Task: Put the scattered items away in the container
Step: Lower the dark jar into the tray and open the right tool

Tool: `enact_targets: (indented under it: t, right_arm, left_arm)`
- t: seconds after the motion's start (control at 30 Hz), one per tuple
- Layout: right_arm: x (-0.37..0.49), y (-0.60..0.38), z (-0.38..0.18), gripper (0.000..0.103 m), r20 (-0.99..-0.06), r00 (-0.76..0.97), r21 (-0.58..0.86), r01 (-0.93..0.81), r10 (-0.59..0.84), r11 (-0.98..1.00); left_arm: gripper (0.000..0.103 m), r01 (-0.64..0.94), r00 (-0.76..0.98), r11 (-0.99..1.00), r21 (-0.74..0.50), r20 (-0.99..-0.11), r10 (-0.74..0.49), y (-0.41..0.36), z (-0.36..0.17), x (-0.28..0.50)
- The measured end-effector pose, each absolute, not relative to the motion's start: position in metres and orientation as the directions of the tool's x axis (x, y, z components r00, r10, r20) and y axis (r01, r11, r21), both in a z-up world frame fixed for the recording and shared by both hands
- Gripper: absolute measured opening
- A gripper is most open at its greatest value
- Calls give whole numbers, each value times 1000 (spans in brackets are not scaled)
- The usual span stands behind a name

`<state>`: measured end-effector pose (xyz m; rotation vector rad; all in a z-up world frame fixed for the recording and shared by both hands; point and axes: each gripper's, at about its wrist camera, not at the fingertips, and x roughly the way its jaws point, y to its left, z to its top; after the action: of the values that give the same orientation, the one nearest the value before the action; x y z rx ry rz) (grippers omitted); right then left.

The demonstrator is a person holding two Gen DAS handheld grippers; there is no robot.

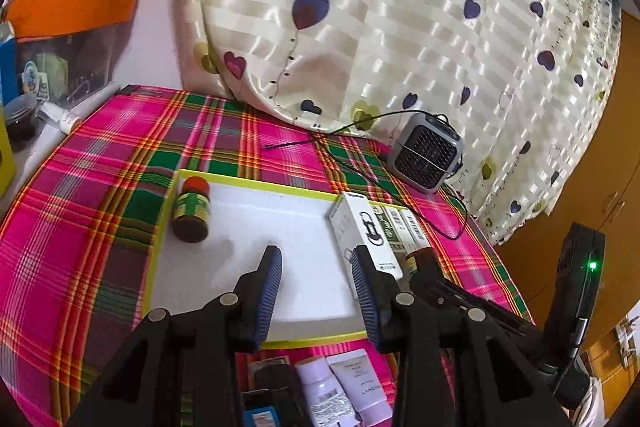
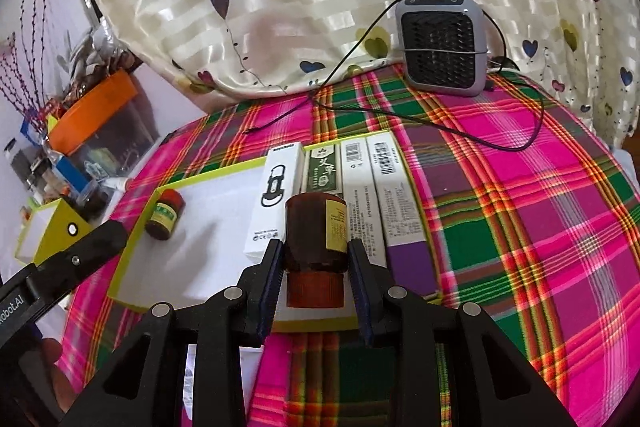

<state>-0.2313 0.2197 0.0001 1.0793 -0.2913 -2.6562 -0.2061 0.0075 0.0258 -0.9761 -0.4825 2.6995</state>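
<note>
Left wrist view looks down on a shallow tray (image 1: 224, 183) with a yellow-green rim and white floor, set on a pink, green and orange plaid cloth (image 1: 80, 227) over the tabletop. The left claw (image 1: 316, 287) hangs above the tray's near half with its blue-padded fingers spread and nothing between them. A small brown jar with a red cap (image 1: 191, 209) lies in the tray's far left corner, and a white carton (image 1: 368, 235) lies along the right side beside a green box (image 1: 390, 229) and a barcoded box (image 1: 414, 227). Just outside the tray's near rim, under the claw, lie a white bottle (image 1: 324, 391) and a pale tube (image 1: 366, 387). A grey mesh-fronted device (image 1: 428, 155) with a black cord stands at the far edge against a heart-print curtain (image 1: 400, 7). Right wrist view shows the right claw (image 2: 316, 267) pinching an amber bottle (image 2: 316, 227) by its sides, orange cap toward the camera, yellow label on its right side, held over the tray's near right part. Beyond it the white carton (image 2: 276, 203), green box (image 2: 322, 171) and two barcoded boxes (image 2: 376, 195) lie side by side. The red-capped jar (image 2: 165, 214) rests at the tray's left end, and the grey device (image 2: 442, 43) stands at the back.
</note>
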Motion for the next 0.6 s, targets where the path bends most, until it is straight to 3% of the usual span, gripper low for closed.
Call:
enact_targets:
  t: [0.3, 0.6]
  right_arm:
    - [-230, 215, 1, 34, -638, -708, 263, 169, -302, -950]
    - [-216, 232, 11, 34, -549, -788, 256, 158, -278, -954]
  left_arm:
    - [37, -96, -747, -907, -411, -572, 338, -2, 26, -207]
    - [37, -100, -742, -910, -402, -579, 337, 1, 24, -207]
